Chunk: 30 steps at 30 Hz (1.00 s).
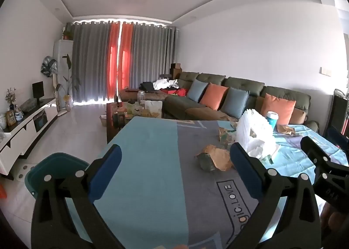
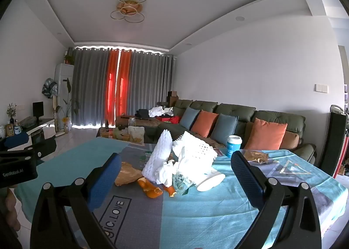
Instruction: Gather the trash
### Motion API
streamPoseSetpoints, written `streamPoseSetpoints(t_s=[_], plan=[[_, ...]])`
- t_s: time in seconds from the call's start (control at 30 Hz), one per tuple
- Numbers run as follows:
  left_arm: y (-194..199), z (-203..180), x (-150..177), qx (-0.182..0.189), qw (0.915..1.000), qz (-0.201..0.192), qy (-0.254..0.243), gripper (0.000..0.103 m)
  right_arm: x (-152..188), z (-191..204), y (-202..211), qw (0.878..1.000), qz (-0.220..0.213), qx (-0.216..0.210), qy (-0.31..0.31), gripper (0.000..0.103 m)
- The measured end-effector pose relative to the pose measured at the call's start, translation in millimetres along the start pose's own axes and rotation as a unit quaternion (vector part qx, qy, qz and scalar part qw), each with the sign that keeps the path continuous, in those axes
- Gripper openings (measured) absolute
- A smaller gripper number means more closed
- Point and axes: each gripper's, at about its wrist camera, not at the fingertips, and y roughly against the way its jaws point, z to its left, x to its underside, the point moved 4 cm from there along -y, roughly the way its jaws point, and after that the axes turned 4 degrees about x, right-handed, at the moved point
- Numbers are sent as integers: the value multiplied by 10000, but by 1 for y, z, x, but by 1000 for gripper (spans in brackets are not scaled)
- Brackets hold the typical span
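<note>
As both claws gape, tipped cup point(image 2: 210, 180) lies mouth lower-right

A: The tablecloth point(image 2: 218, 216) reads as matt woven cloth. At its twelve o'clock, white foam netting point(image 2: 196, 150), ribbed and soft-looking, over crumpled tissue paper point(image 2: 168, 172).

B: Orange peel point(image 2: 152, 191) at six o'clock of the netting, waxy and rough-edged. Brown paper point(image 1: 218, 157) creased and dull. The paper cup point(image 2: 233, 146) at two o'clock has a smooth plastic lid.

A: The left gripper point(image 1: 175, 161) and right gripper point(image 2: 175, 169) are matt black plastic, with blue textured pads point(image 2: 246, 174) and shiny metal rivets point(image 2: 272, 181).
</note>
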Motion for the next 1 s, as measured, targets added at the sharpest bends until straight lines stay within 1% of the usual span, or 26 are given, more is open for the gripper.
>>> streamPoseSetpoints(t_s=[0.07, 1.0], plan=[[0, 1, 0, 38, 10000, -21, 58, 98, 0, 0, 0, 10000, 5, 2, -4, 97], [1, 6, 0, 19, 10000, -44, 58, 98, 0, 1, 0, 10000, 17, 4, -5, 97]])
